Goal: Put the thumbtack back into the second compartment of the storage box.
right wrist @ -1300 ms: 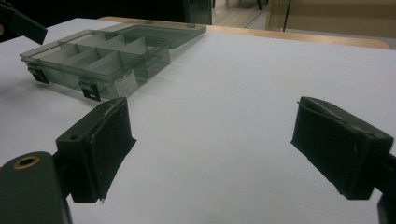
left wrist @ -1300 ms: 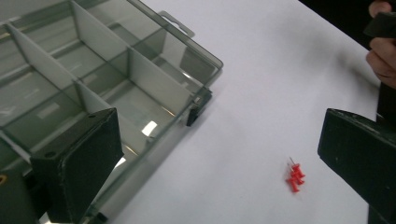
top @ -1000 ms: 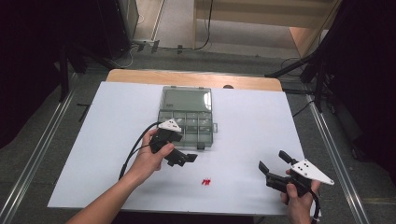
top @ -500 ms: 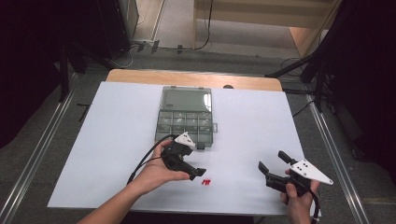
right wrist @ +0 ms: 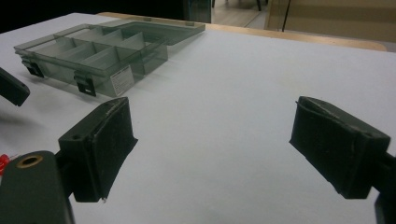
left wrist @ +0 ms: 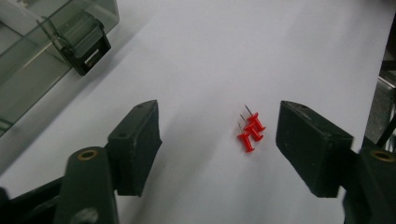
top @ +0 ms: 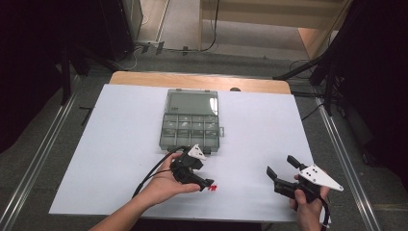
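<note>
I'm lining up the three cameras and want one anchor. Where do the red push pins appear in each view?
High view: the red push pins lie near the table's front edge, just off the left gripper tips.
Left gripper view: pins lie between the open jaws, nearer the right one.
Right gripper view: a red sliver at the left edge, probably the pins.
Shared landmark: the clear compartment box.

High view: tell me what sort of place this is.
Probably a lab or studio set up for recording demonstrations, not a home. A white-covered table stands on grey carpet between metal floor rails, dark stands surround it, and each hand works a hand-held gripper, left and right.
</note>
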`<move>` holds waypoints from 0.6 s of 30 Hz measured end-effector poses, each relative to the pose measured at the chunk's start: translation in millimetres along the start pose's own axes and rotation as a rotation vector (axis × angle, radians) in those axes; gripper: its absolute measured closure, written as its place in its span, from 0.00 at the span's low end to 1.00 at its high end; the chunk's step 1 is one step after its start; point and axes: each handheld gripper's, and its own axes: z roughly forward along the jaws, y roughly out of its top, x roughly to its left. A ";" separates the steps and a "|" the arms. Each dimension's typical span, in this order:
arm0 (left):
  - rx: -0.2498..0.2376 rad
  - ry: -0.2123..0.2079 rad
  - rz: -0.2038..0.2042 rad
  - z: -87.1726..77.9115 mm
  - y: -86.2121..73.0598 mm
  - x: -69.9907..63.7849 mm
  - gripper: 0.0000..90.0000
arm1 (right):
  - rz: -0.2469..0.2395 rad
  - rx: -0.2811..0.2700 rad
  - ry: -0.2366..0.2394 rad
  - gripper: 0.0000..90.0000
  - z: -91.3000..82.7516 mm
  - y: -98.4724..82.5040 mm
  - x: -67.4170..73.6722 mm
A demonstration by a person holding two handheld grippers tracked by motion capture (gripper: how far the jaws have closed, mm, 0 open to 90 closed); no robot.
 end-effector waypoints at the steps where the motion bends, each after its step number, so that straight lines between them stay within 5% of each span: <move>1: -0.002 -0.006 0.002 0.8 -0.8 -0.8 0.37 | -0.003 0.000 0.000 0.15 0.2 -0.1 -0.1; 11: 0.028 -0.022 0.057 9.0 -4.7 -12.7 0.62 | 0.001 0.003 -0.002 0.15 0.8 -0.3 0.3; 14: 0.048 -0.052 0.012 11.1 -4.1 -15.7 0.68 | 0.000 0.003 -0.002 0.15 0.8 -0.4 0.3; 18: 0.077 0.004 0.031 15.1 -5.0 -17.7 0.76 | -0.001 0.002 -0.003 0.15 0.7 -0.6 -0.2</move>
